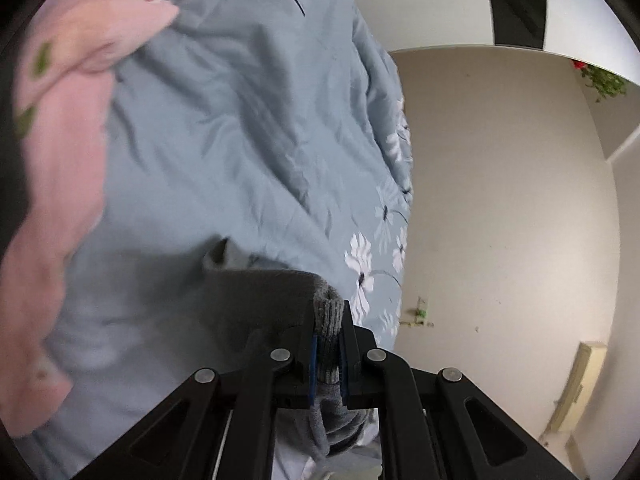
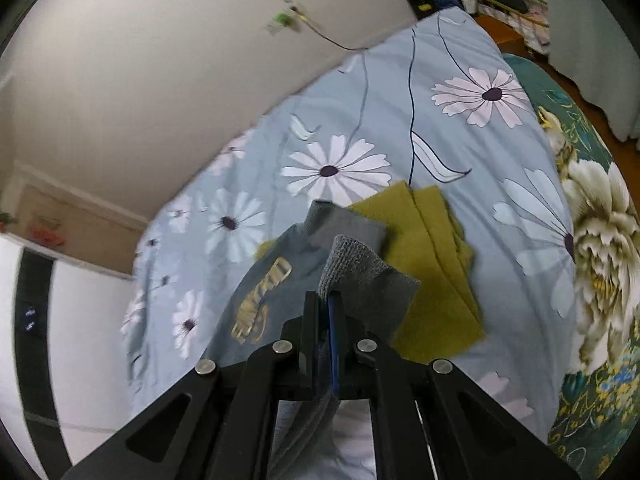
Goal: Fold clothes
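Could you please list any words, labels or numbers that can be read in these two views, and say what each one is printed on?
Nothing can be read with confidence.
Gold print on the grey sweatshirt: it looks like lettering, but it is creased, tilted and too blurred to read.
Small pale marks on the dark strip at the left edge of the right wrist view: too small and blurred to read.
Left wrist view: no text at all.

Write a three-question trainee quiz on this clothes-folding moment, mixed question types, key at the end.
1. True or false: the left gripper is shut on the ribbed grey knit garment.
2. Which folded cloth lies under the grey garment's printed part on the blue daisy-print bedcover? A. red towel B. olive-green cloth C. white shirt
3. Fill in: the crumpled garment at the left edge of the left wrist view is coloured ____.

Key: 1 true; 2 B; 3 pink.
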Available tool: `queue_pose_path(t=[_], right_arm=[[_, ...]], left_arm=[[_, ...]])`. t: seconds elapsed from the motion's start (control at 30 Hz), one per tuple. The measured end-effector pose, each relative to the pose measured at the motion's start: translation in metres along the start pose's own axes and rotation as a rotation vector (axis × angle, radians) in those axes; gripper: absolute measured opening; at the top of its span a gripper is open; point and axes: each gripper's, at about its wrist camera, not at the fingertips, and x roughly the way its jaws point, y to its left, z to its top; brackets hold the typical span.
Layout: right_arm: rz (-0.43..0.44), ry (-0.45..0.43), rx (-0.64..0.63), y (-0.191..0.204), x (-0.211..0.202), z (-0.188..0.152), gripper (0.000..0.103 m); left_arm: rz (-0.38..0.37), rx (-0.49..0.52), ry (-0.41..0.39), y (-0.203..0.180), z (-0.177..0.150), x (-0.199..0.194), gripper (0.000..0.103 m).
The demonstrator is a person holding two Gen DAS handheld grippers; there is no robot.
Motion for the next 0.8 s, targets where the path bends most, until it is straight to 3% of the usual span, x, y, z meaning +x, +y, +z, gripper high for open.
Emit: queue_pose_path(t=[0.1,0.4,0.63,0.67,0.7,0.8], right_arm=[[-0.067,0.007,0.009,0.020,0.035,0.021,0.004],[-0.087,0.013,0.054,0.039,0.117,0.043,0.004],[-0.085,-0.003,-0.001,0.037,0.133,0.041,0.006],[-0.083,-0.009,-0.009,0.037,0.132,0.041,0.011],[-0.078,-0.017,-0.012,0.037,0.130,0.041,0.020],[-0.043,-0.038,-0.013,0.036,0.121,0.038,0.034]], left_arm=[[0.018,-0.022,-0.006,-0.004,0.021,0.033,0.008],[0.082,-0.095,-0.011,0.019,0.068,0.118,0.009],[0.108,-0.100,0.020,0.038,0.075,0.143,0.013],[0.097,-0.097,0.023,0.038,0.075,0.143,0.013],[0.081,-0.093,0.026,0.037,0.075,0.144,0.016],[0.027,-0.073,0.036,0.030,0.070,0.137,0.043]])
